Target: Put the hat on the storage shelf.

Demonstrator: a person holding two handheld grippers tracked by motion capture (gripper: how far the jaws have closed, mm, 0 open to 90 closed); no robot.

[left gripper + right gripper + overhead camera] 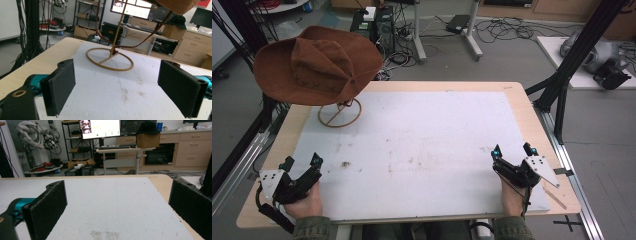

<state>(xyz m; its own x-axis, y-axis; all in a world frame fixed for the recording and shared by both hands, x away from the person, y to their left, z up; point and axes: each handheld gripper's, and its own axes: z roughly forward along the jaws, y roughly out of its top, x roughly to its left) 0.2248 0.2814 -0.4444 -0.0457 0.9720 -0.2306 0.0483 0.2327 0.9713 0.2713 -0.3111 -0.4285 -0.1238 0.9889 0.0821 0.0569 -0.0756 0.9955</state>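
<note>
A brown wide-brimmed hat (318, 65) is sitting on top of a thin wire stand (340, 113) at about ten o'clock on the table in the high view, its brim overhanging the table's far left corner. The stand's round base ring is resting on the white foam sheet (422, 145) that is covering most of the wooden table (517, 95). In the left gripper view the ring (110, 59) is lying at twelve o'clock from the jaws, with the upright rod rising from its middle and curved wires sweeping up toward the underside of the hat brim (177, 5) at one o'clock.

The left gripper (302, 162) is resting at about eight o'clock on the table, well apart from the stand, with a hand (304, 202) wrapping its grip. Its jaws are standing wide apart with nothing between them but stained foam, and its own view is showing both black pads flanking the stand.

The right gripper (513, 150) is sitting at about four o'clock, near the table's right edge, held by the other hand (512, 197). Its jaws are likewise spread wide and gripping nothing; its own view is looking across bare foam toward a desk and a lit monitor (100, 128) at twelve o'clock.

Faint brownish smudges (346, 163) are marking the foam just beside the left gripper, at its three o'clock.
</note>
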